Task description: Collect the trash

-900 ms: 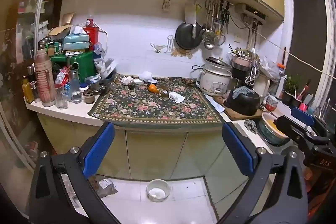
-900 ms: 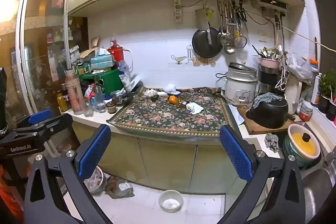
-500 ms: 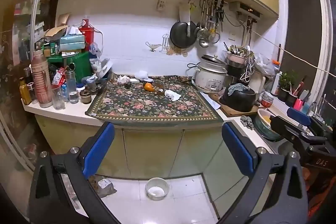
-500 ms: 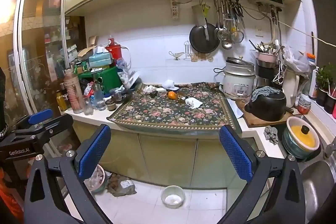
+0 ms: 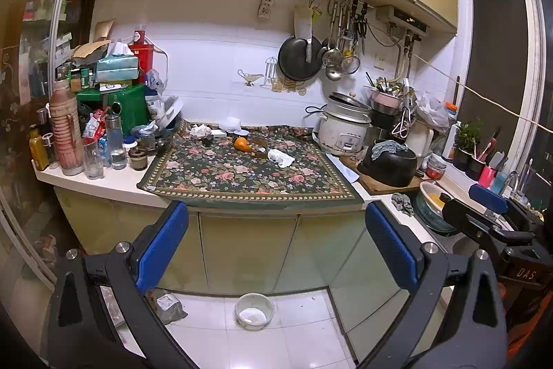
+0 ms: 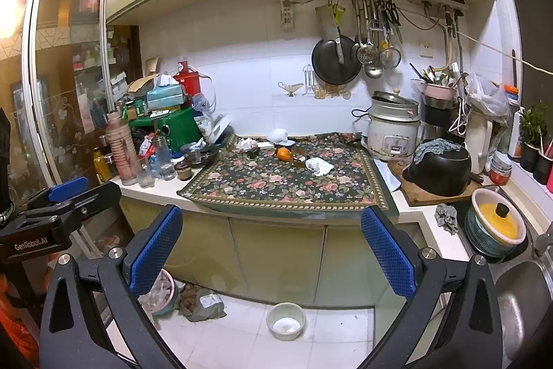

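On a floral cloth covering the counter lie a crumpled white tissue, an orange fruit peel and another crumpled tissue near the back. A small waste basket with scraps stands on the floor below the counter. My left gripper is open and empty, well short of the counter. My right gripper hangs open and empty too, equally far back.
Bottles, jars and a green box crowd the counter's left end. A rice cooker, black pot and sink fill the right side. A white bowl and a bag lie on the floor tiles.
Both views have shifted slightly: the counter sits a little farther and more to the left than a second ago. The jaws stay wide open and nothing on the cloth has moved.
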Motion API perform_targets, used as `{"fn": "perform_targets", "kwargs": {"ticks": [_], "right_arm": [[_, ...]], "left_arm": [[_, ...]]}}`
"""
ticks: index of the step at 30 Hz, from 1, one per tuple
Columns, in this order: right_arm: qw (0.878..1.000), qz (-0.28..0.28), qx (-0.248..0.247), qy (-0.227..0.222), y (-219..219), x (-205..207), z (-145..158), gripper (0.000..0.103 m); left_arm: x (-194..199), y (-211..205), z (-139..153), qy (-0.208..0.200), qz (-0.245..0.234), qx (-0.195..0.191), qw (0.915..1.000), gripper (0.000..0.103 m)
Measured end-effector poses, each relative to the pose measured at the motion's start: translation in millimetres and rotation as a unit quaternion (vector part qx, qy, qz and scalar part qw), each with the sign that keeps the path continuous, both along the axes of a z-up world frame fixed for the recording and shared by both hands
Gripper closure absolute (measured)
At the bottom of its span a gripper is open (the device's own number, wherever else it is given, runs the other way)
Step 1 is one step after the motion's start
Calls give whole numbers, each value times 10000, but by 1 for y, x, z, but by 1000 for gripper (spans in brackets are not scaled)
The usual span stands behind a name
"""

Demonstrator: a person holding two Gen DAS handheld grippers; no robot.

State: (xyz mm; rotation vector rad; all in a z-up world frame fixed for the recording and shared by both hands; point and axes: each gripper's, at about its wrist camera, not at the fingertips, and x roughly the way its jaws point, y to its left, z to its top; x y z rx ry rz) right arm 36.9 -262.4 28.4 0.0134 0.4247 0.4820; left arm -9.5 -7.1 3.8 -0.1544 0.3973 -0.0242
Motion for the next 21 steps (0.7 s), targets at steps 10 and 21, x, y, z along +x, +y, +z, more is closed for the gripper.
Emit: {"fn": "perform_targets", "kwargs": {"ticks": [10,21], "right_arm": [[10000,31,-3,46,5,-1,1,0],[9999,52,1,94,8,-3,-1,0]], "left_arm": [[1,-6,2,48,-31,-66,10000,1],[-5,-1,-7,46,-56,-102,9999,1]]}}
